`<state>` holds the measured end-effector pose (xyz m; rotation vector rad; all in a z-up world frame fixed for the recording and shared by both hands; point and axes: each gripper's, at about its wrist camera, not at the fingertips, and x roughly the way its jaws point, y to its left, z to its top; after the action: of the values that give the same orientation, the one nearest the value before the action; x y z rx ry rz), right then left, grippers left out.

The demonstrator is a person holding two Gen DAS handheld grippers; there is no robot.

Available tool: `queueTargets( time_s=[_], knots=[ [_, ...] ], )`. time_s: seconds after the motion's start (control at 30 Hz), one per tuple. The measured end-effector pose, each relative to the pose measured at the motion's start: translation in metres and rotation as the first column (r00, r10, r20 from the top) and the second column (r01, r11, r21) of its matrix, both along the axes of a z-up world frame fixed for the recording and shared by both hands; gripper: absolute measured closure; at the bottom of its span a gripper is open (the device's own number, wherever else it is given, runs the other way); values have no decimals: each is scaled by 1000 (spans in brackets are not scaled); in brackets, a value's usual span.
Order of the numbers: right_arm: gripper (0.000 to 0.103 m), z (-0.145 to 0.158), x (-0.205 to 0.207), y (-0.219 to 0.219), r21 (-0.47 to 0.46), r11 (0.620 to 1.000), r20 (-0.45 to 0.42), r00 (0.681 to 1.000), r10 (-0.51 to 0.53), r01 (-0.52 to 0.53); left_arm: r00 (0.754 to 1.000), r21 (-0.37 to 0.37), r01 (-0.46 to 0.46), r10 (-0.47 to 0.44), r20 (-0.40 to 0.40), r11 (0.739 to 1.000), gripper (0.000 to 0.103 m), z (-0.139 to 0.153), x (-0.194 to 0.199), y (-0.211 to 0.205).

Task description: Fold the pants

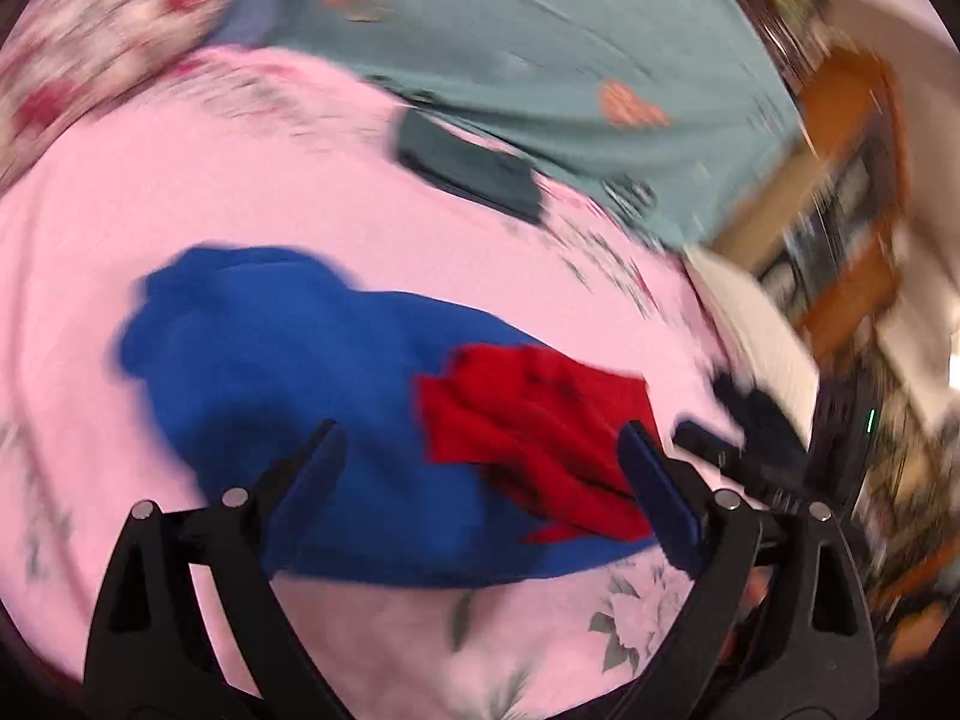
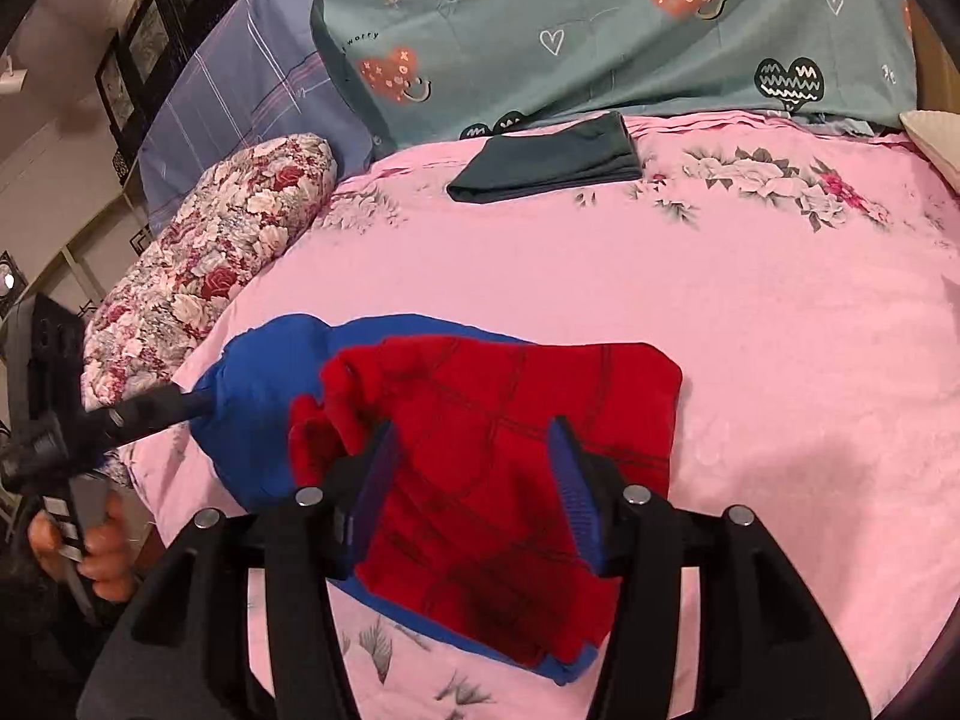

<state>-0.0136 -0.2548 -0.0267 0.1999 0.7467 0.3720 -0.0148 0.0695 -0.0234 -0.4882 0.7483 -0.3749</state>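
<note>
Red-and-blue pants [image 2: 492, 456] lie bunched on the pink bed sheet [image 2: 780, 330], near edge. Right tongs [image 2: 474, 480] spread wide, straddling the red part, gripping nothing. Left tongs [image 1: 480, 468] wide too, over the blue part, view blurred. Dark folded cloth [image 2: 546, 168] far, well apart

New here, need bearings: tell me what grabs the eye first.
The red-and-blue pants bunched on the pink sheet, right under the open right gripper. Behind them, a folded dark garment lies near the teal bedding; a floral pillow sits to the left.
</note>
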Motion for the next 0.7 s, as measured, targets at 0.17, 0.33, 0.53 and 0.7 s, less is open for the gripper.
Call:
queueTargets(
  time_s=[0.17, 0.33, 0.53, 0.7],
  knots=[
    [50, -1, -6, 33, -124, 992, 74, 997, 31, -22, 966, -150, -202, 171, -195, 968, 10, -41, 10, 62],
    [50, -20, 1, 40, -171, 985, 80, 996, 40, -26, 957, -242, -235, 180, -228, 941, 11, -61, 32, 60],
    [50, -26, 4, 33, -122, 992, 44, 999, 23, -17, 941, -335, -299, 218, -258, 894, 77, -71, 58, 67],
    [50, -31, 3, 28, -110, 994, 24, 1000, 6, -3, 974, -164, -223, 215, -67, 961, 78, -23, 45, 36]
  ],
)
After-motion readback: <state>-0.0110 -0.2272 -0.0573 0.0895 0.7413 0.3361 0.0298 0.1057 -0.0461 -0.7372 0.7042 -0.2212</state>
